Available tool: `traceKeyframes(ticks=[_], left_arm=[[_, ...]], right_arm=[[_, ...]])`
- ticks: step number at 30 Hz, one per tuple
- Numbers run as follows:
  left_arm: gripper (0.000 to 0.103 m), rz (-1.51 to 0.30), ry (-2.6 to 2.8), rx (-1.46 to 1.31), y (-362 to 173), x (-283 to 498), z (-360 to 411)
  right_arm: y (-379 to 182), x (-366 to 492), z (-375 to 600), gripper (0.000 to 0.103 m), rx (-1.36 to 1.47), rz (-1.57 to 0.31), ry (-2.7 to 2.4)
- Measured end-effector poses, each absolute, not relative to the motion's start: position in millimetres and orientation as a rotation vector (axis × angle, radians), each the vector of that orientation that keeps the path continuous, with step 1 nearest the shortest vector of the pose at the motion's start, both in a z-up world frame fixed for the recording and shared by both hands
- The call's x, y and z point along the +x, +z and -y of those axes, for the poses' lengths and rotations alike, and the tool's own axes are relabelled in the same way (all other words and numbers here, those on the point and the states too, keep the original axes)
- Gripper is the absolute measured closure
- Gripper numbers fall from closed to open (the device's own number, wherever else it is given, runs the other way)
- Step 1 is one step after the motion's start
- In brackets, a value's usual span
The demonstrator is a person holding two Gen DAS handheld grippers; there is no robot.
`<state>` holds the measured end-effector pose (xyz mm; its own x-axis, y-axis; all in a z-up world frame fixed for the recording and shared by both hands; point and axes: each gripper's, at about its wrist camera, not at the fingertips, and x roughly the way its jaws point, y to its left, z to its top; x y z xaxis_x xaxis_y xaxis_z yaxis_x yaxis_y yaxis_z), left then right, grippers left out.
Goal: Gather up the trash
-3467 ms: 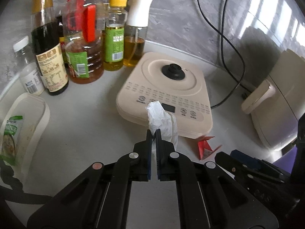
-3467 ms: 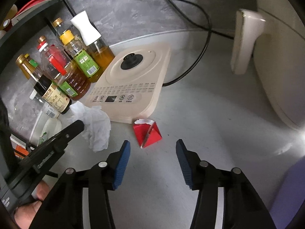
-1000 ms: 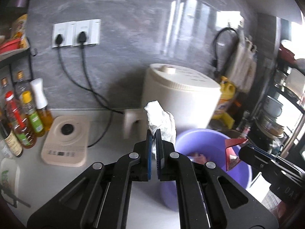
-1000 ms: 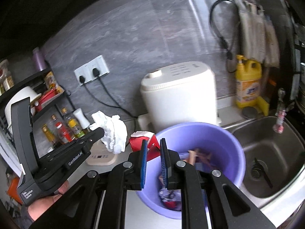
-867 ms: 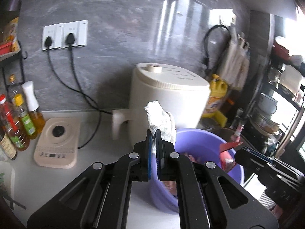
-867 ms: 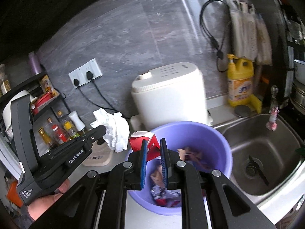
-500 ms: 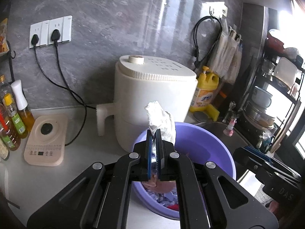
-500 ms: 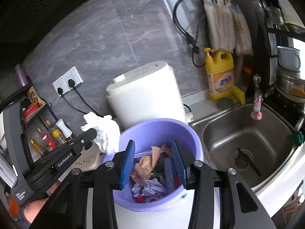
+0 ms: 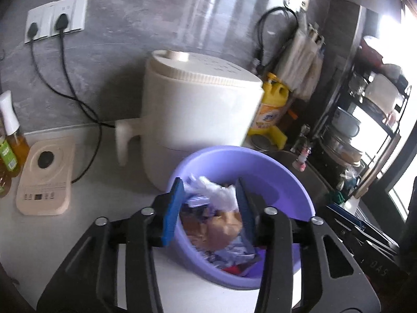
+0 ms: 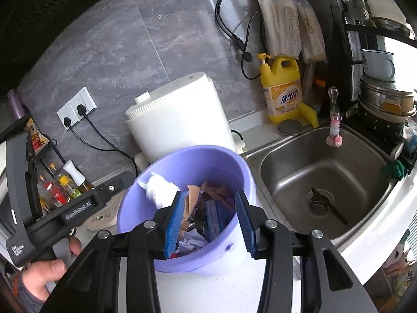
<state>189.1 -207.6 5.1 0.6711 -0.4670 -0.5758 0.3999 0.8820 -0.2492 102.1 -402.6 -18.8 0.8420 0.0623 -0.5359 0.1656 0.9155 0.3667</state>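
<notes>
At the far left we see oil bottles and a beige induction plate on the counter. Our left hand-held gripper hangs over the purple bucket with fingers apart, gripping nothing; the white tissue lies inside on other trash. Our right hand-held gripper is also spread wide and empty. The white appliance stands just behind the bucket, and the sink is to the right.

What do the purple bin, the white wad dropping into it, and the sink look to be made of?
Purple bin: likely plastic, smooth and uniformly coloured with a soft sheen. White wad: probably tissue paper, crumpled and matte, though blurred. Sink: apparently stainless steel, brushed grey with dull reflections.
</notes>
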Motion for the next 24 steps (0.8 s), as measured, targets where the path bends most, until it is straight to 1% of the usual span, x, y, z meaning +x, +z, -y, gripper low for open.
traceKeyframes(ticks=[1, 4, 6, 9, 11, 13, 15, 18, 20, 22, 24], left_arm=[[0.056, -0.672, -0.483, -0.109, 7, 189, 201], [0.050, -0.655, -0.470, -0.114, 14, 187, 181], [0.049, -0.650, -0.465, -0.114, 19, 187, 169], [0.046, -0.641, -0.474, -0.098, 25, 187, 149], [0.045, -0.639, -0.482, -0.078, 30, 187, 134], [0.044, -0.636, -0.495, -0.070, 33, 187, 123], [0.043, -0.629, -0.505, -0.047, 37, 185, 112], [0.038, -0.608, -0.511, -0.024, 41, 177, 96], [0.037, -0.607, -0.502, -0.024, 43, 171, 88], [0.032, -0.595, -0.481, -0.031, 45, 162, 78], [0.028, -0.578, -0.456, -0.036, 47, 153, 72]], right_arm=[[-18, 103, 400, 0.061, 0.414, -0.573, -0.056], [-12, 108, 386, 0.060, 0.398, -0.574, -0.055], [-7, 110, 376, 0.059, 0.389, -0.572, -0.055], [1, 112, 360, 0.054, 0.383, -0.567, -0.062], [9, 112, 348, 0.053, 0.383, -0.556, -0.079], [14, 110, 340, 0.049, 0.382, -0.550, -0.093], [19, 107, 327, 0.049, 0.392, -0.549, -0.115], [22, 98, 313, 0.048, 0.401, -0.543, -0.129], [25, 92, 302, 0.046, 0.399, -0.536, -0.138], [29, 84, 293, 0.042, 0.406, -0.528, -0.125], [33, 79, 284, 0.034, 0.384, -0.519, -0.101]])
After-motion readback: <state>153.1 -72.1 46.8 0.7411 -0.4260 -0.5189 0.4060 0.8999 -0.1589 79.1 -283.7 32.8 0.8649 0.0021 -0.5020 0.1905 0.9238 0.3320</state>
